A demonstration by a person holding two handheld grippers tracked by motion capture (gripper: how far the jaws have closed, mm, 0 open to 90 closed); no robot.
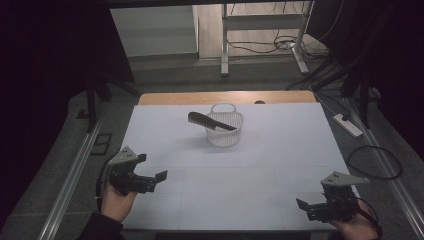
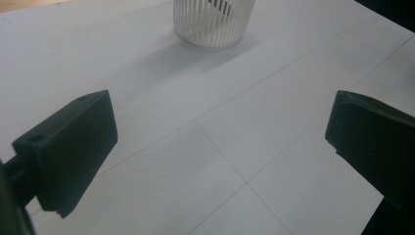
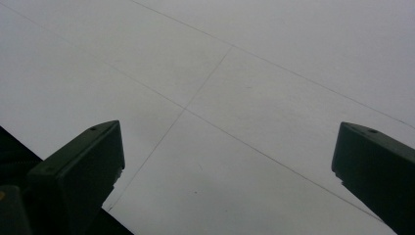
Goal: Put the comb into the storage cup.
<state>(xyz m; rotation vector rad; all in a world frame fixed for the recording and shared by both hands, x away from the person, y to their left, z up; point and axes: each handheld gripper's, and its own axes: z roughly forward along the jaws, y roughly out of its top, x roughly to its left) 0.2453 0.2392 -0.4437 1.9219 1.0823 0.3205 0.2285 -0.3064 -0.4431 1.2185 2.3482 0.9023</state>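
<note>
The counter's white matte top sheet [image 1: 260,165] is showing a faint grid of thin grey lines, and a strip of light brown wood [image 1: 200,98] is showing along its far edge. The small round white plastic basket [image 1: 225,131] is showing a pattern of narrow upright slats, pale against dark gaps. The long dark comb [image 1: 210,121] lying across its rim is looking black. The left gripper [image 1: 152,167] and the right gripper [image 1: 311,206] are both showing black jaws, each carrying a grey three-cornered plate. The floor around the counter is looking grey.
</note>
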